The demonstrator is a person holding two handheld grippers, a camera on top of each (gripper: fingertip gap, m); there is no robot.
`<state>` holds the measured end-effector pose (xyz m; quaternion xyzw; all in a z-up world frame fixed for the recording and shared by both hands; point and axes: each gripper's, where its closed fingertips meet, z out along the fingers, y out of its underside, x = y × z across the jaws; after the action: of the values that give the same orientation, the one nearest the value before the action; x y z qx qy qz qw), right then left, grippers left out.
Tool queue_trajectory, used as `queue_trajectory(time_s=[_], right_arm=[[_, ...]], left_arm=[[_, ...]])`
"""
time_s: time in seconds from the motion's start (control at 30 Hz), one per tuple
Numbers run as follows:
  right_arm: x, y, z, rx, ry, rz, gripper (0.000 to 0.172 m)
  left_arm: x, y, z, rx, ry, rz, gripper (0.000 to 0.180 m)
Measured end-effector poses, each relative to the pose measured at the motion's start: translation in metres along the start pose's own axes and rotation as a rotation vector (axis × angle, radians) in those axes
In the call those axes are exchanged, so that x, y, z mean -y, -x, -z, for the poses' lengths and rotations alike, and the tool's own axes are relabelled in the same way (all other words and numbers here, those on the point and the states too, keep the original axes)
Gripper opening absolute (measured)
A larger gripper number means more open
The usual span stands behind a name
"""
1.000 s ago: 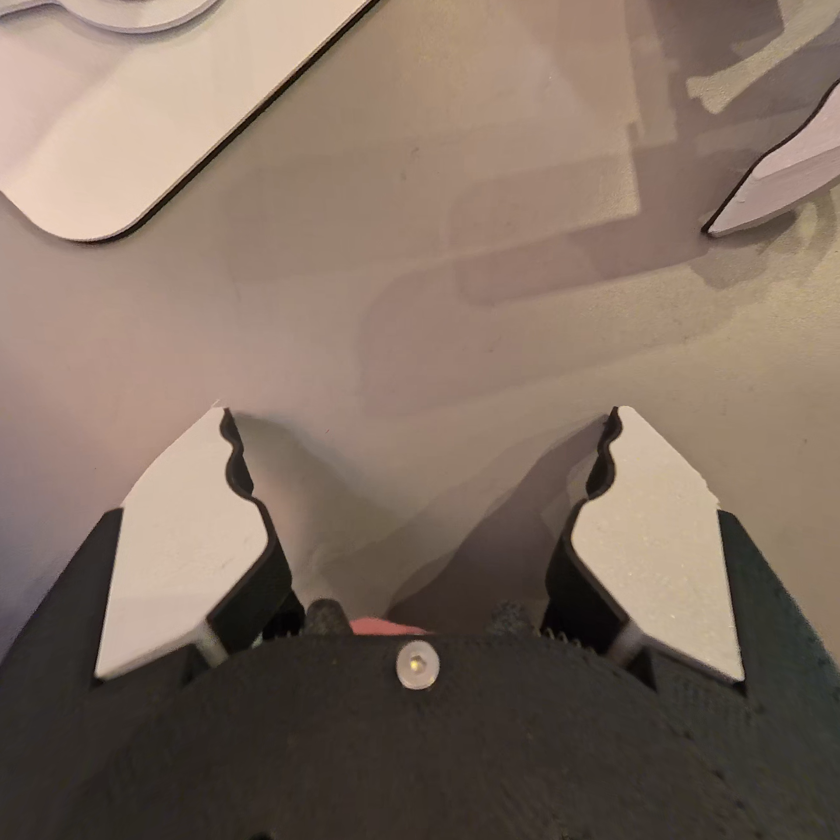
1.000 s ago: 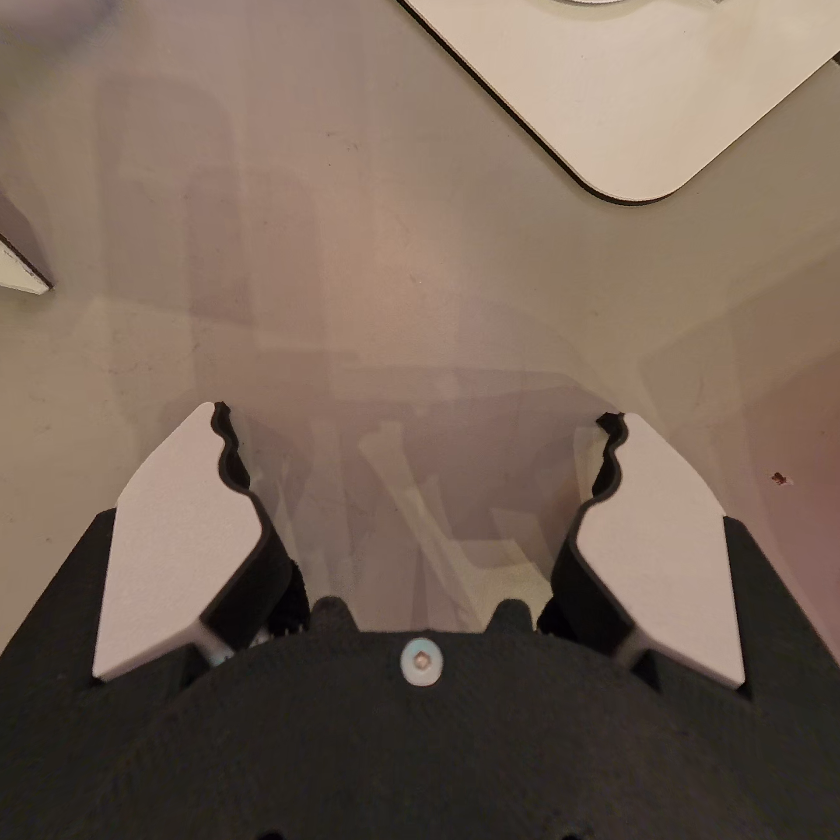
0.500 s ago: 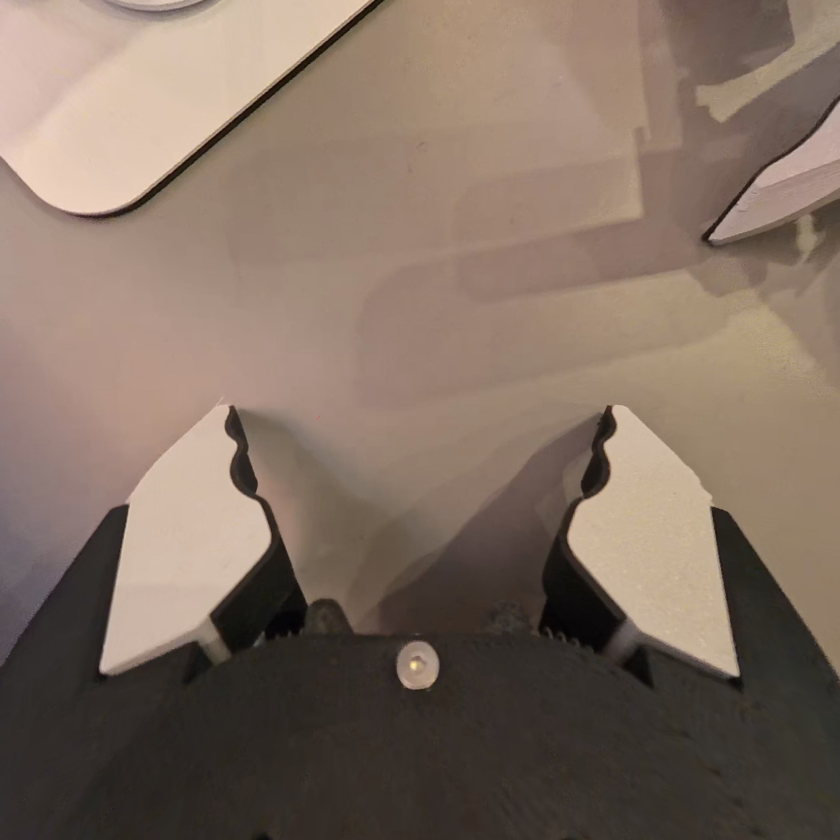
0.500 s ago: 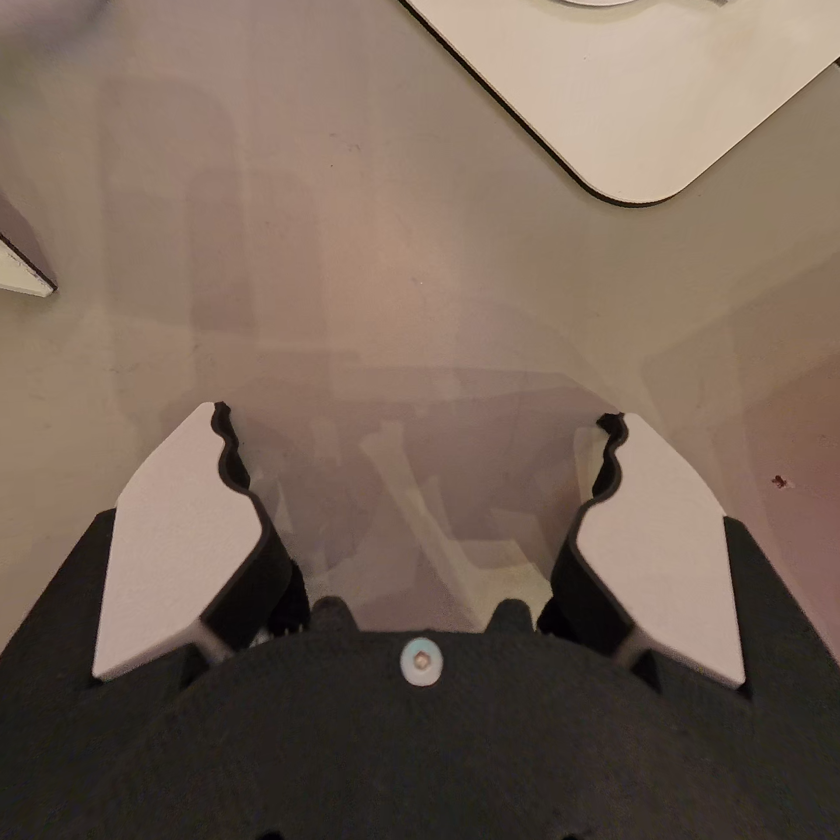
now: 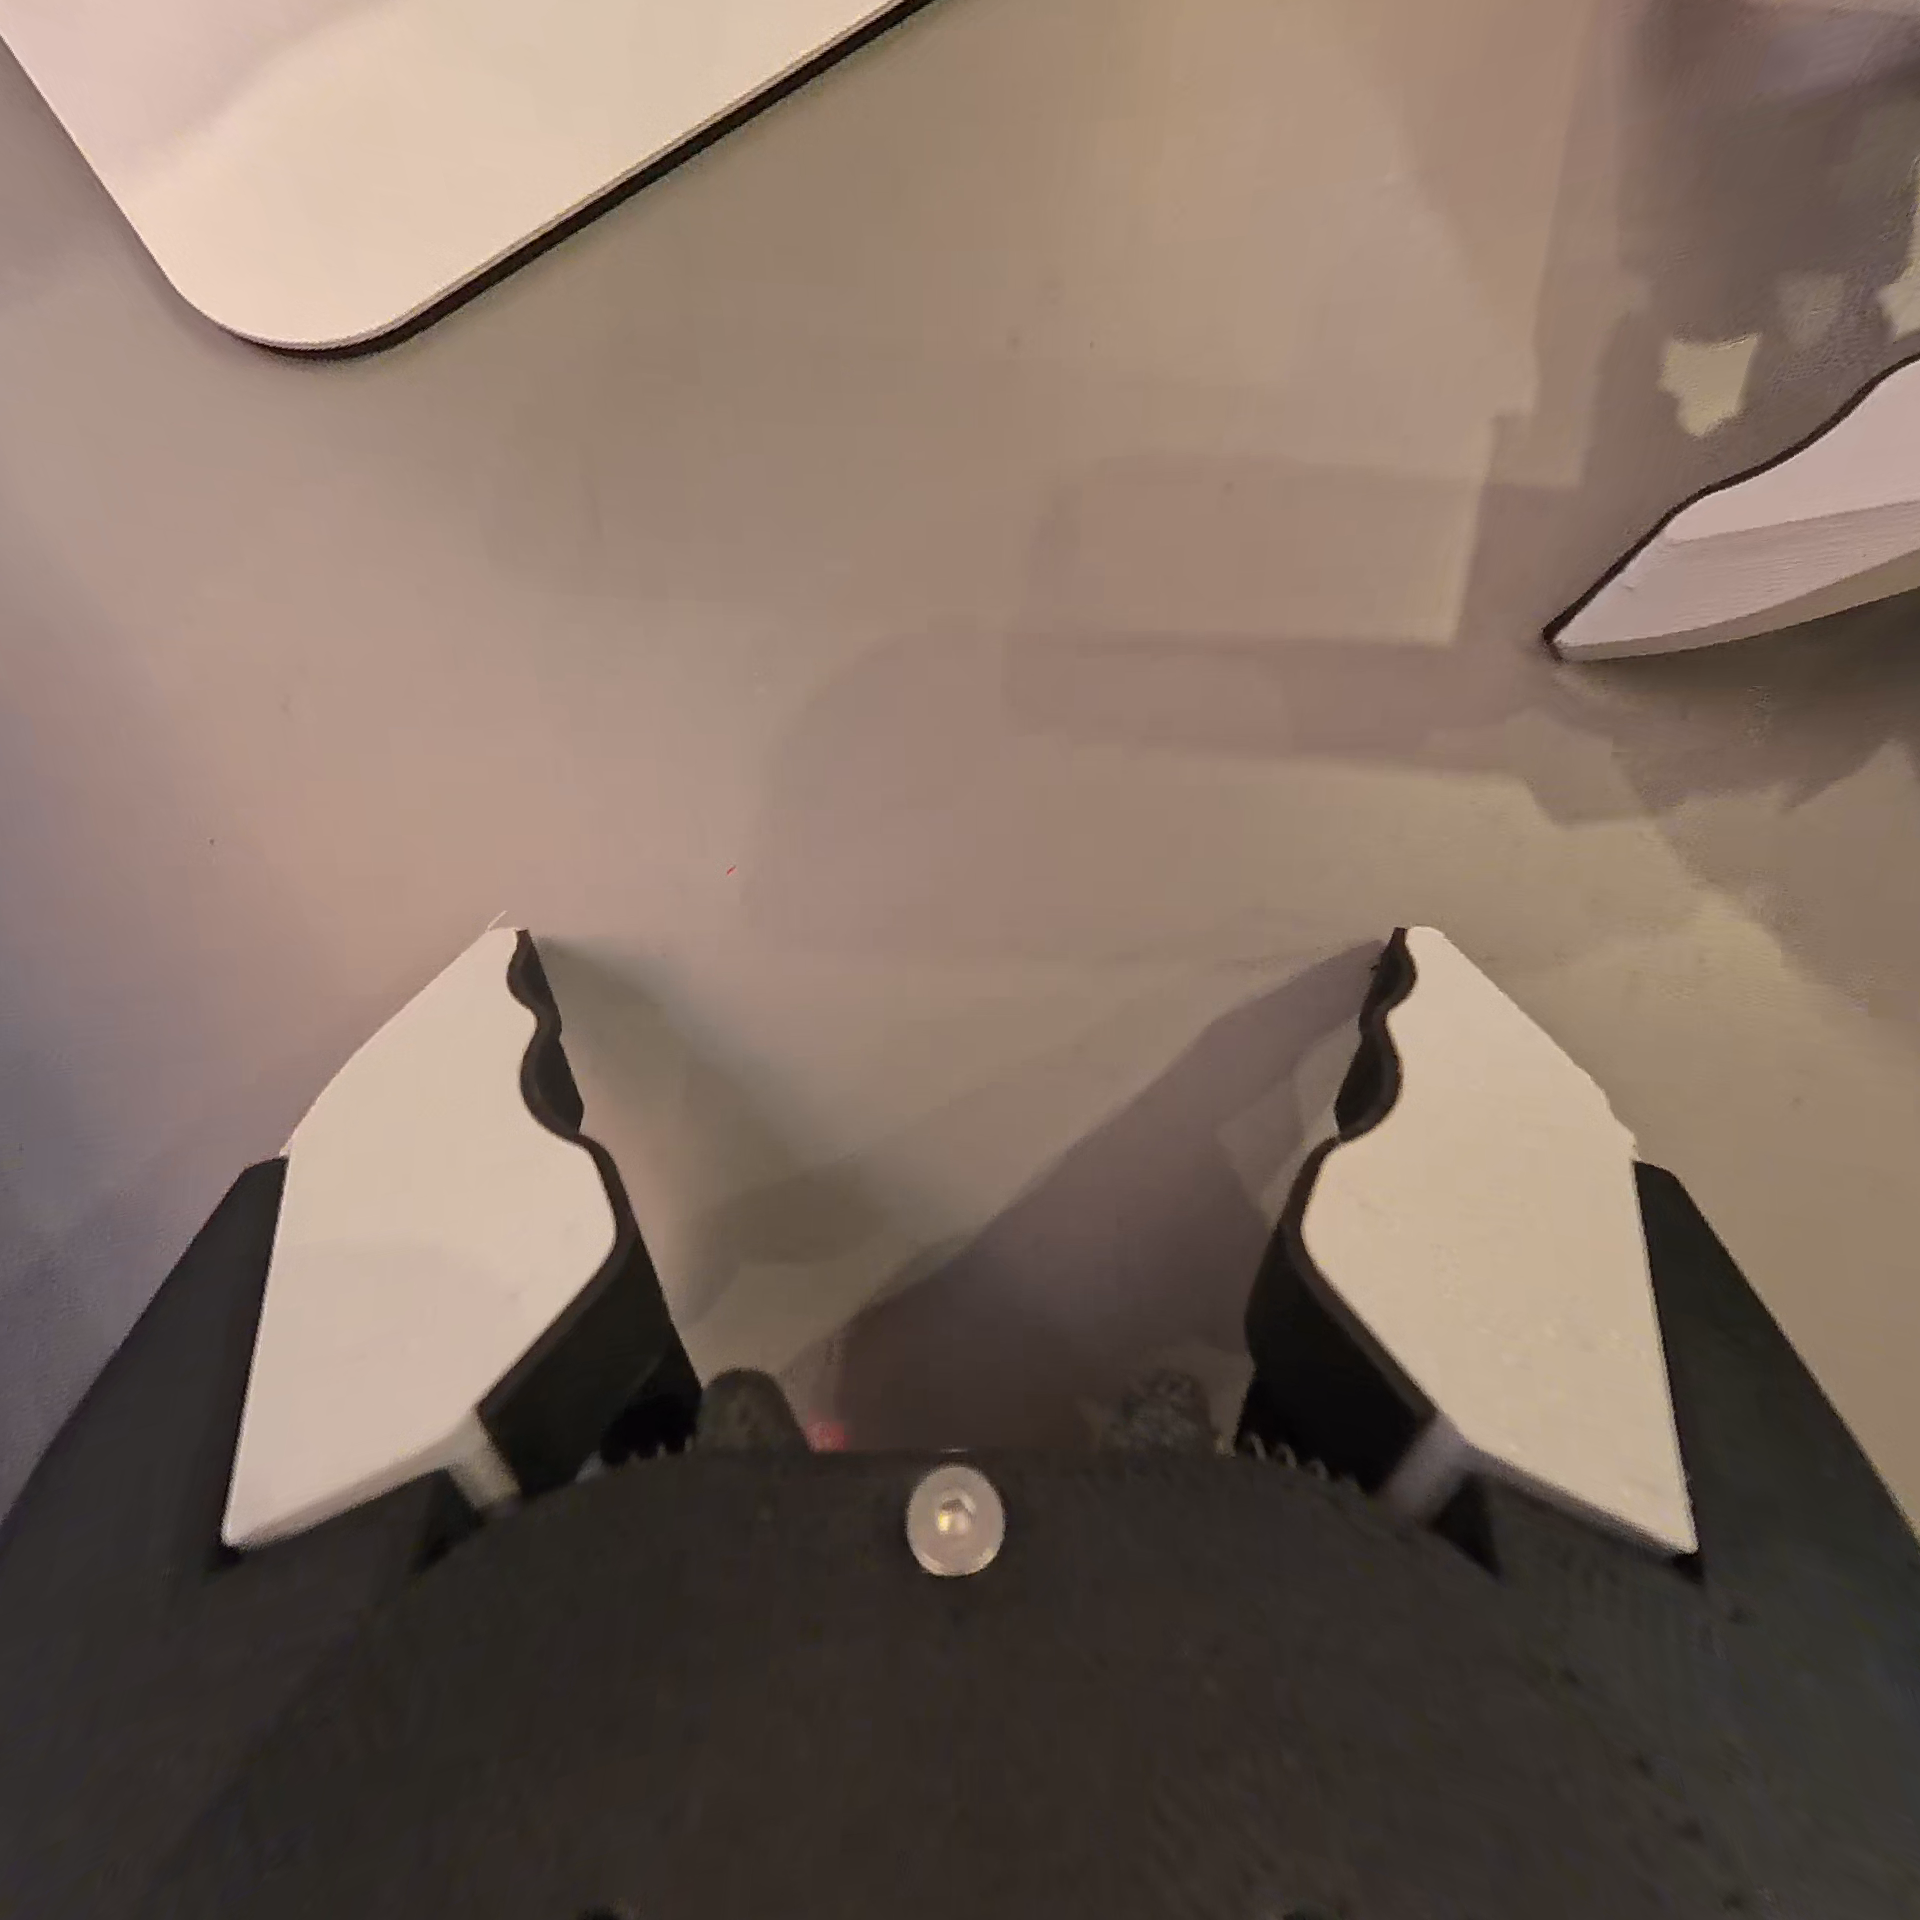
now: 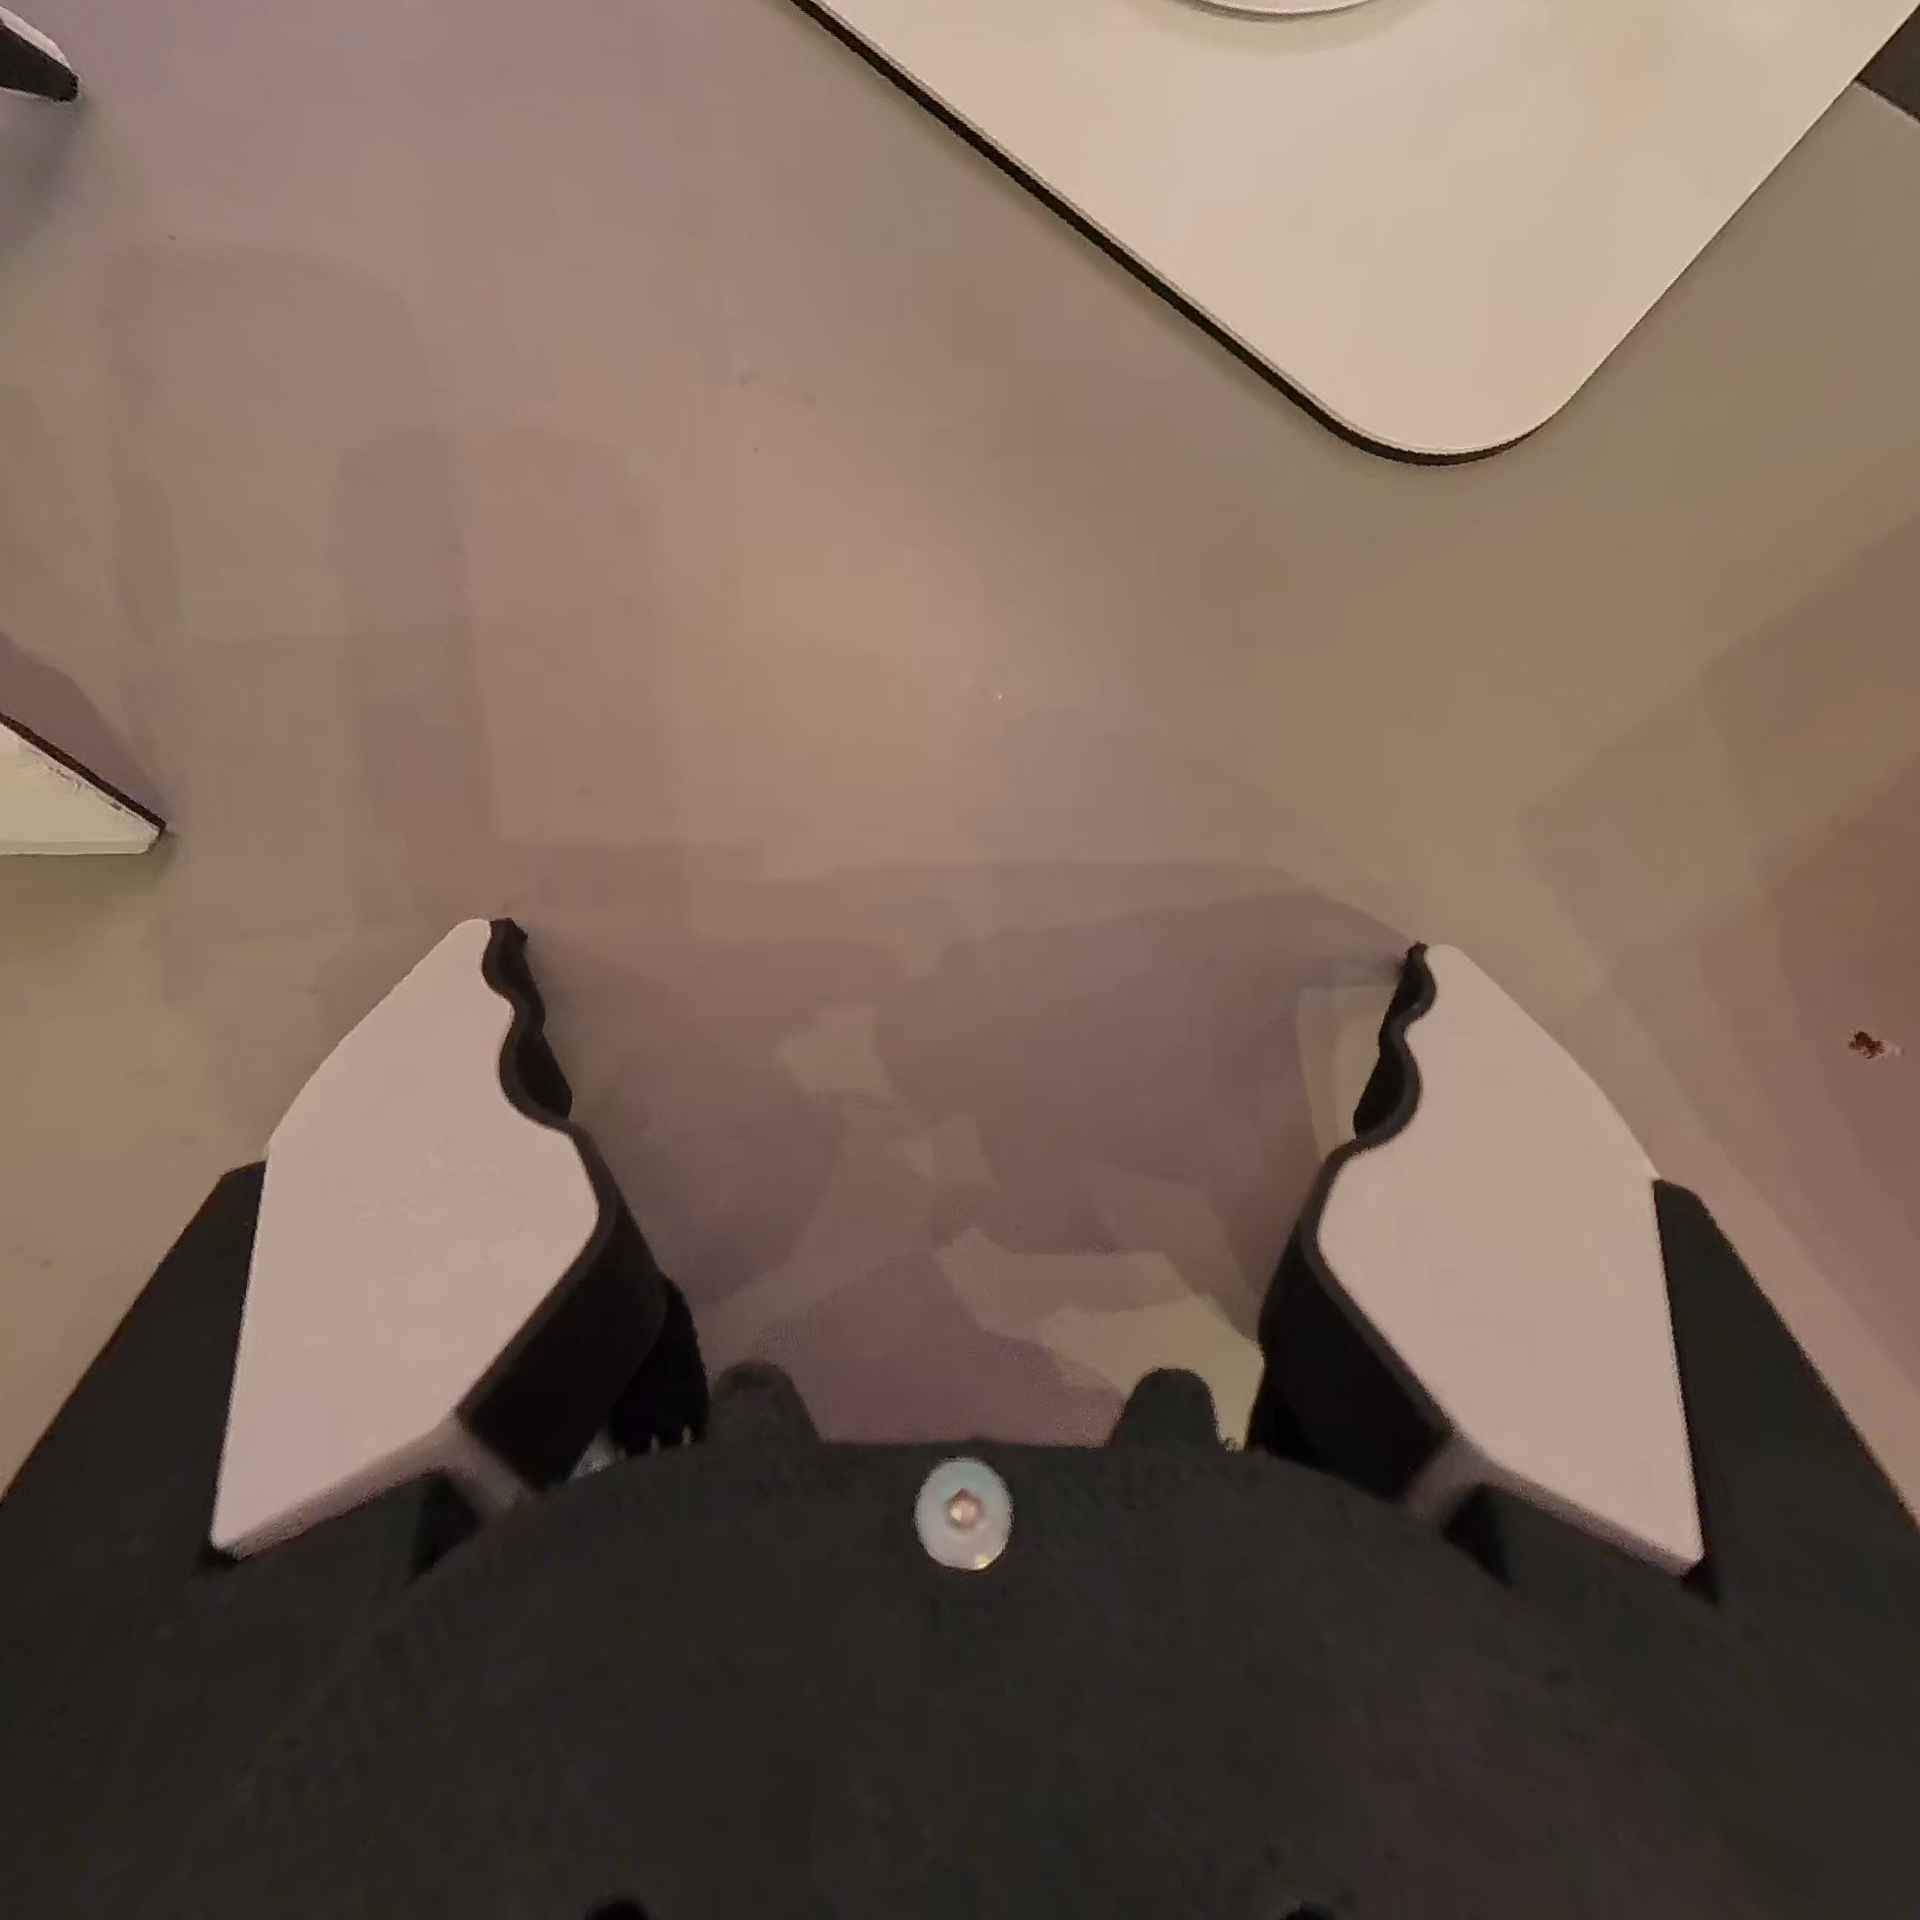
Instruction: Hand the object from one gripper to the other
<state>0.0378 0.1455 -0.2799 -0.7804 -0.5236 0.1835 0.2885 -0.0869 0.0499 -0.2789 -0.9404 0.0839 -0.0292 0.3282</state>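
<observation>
My left gripper (image 5: 961,940) is open with nothing between its white fingers, low over the grey table (image 5: 935,623). A small pink patch (image 5: 828,1437) shows at the edge of its black body, mostly hidden. My right gripper (image 6: 956,935) is also open and empty over the same table (image 6: 831,520). One white fingertip of the right gripper (image 5: 1756,582) shows at the right edge of the left wrist view. One fingertip of the left gripper (image 6: 73,805) shows at the left edge of the right wrist view.
A flat white board with a dark edge and rounded corner lies on the table, at the top left in the left wrist view (image 5: 364,156) and at the top right in the right wrist view (image 6: 1403,208). A small dark speck (image 6: 1867,1042) lies at the right.
The left gripper has shifted; the board slid up and right in its view and the pink patch at its base shrank. Both grippers stayed open. The right gripper has hardly moved.
</observation>
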Motion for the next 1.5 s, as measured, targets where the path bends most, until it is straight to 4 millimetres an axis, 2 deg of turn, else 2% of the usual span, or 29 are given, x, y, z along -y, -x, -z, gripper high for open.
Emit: queue_trajectory(time_s=[0.13, 0.63, 0.7, 0.73, 0.77, 0.83, 0.9, 0.93, 0.97, 1.03, 1.07, 1.17, 1.2, 1.33, 1.43, 1.47, 1.5], right_arm=[[0.001, 0.0, -0.001, -0.001, 0.0, -0.002, 0.145], [0.009, -0.006, -0.008, -0.04, 0.058, -0.072, 0.145], [0.009, -0.006, -0.006, -0.038, 0.053, -0.057, 0.138], [0.01, -0.004, -0.003, -0.023, 0.04, -0.05, 0.126], [0.008, -0.001, 0.001, 0.007, 0.032, -0.058, 0.123], [0.01, 0.007, 0.021, 0.087, -0.026, -0.136, 0.108], [0.013, 0.006, 0.055, 0.072, -0.134, -0.152, 0.082], [0.013, 0.003, 0.075, 0.04, -0.18, -0.141, 0.072], [0.012, 0.0, 0.095, 0.012, -0.215, -0.143, 0.068], [0.007, -0.007, 0.135, -0.057, -0.276, -0.127, 0.053], [0.002, -0.01, 0.152, -0.084, -0.283, -0.112, 0.047], [-0.008, -0.015, 0.198, -0.145, -0.348, -0.08, 0.01], [-0.012, -0.017, 0.208, -0.165, -0.357, -0.082, 0.009], [-0.026, -0.024, 0.243, -0.242, -0.41, -0.092, 0.009], [-0.038, -0.03, 0.261, -0.28, -0.444, -0.121, 0.012], [-0.043, -0.034, 0.265, -0.294, -0.445, -0.143, 0.021], [-0.049, -0.038, 0.267, -0.306, -0.439, -0.174, 0.035]], left_arm=[[0.004, 0.002, -0.005, 0.005, 0.013, 0.01, 0.147], [0.01, 0.003, -0.01, -0.043, 0.02, -0.053, 0.146], [0.011, 0.002, -0.011, -0.038, 0.038, -0.048, 0.147], [0.011, 0.002, -0.012, -0.036, 0.038, -0.046, 0.147], [0.012, 0.002, -0.012, -0.037, 0.041, -0.048, 0.147], [0.014, 0.004, -0.012, -0.03, 0.038, -0.037, 0.139], [0.028, -0.008, 0.001, -0.143, -0.05, -0.045, 0.074], [0.037, -0.011, 0.008, -0.192, -0.104, 0.0, 0.069], [0.044, -0.011, 0.016, -0.226, -0.142, 0.013, 0.057], [0.063, -0.004, 0.033, -0.229, -0.246, 0.015, 0.043], [0.073, 0.005, 0.042, -0.193, -0.296, 0.001, 0.038], [0.103, 0.026, 0.065, -0.074, -0.397, -0.084, 0.007], [0.112, 0.031, 0.072, -0.051, -0.429, -0.096, 0.0], [0.137, 0.05, 0.098, 0.004, -0.516, -0.066, 0.0], [0.143, 0.061, 0.112, 0.07, -0.546, -0.058, 0.027], [0.143, 0.066, 0.116, 0.1, -0.549, -0.043, 0.041], [0.143, 0.07, 0.121, 0.116, -0.558, -0.031, 0.047]])
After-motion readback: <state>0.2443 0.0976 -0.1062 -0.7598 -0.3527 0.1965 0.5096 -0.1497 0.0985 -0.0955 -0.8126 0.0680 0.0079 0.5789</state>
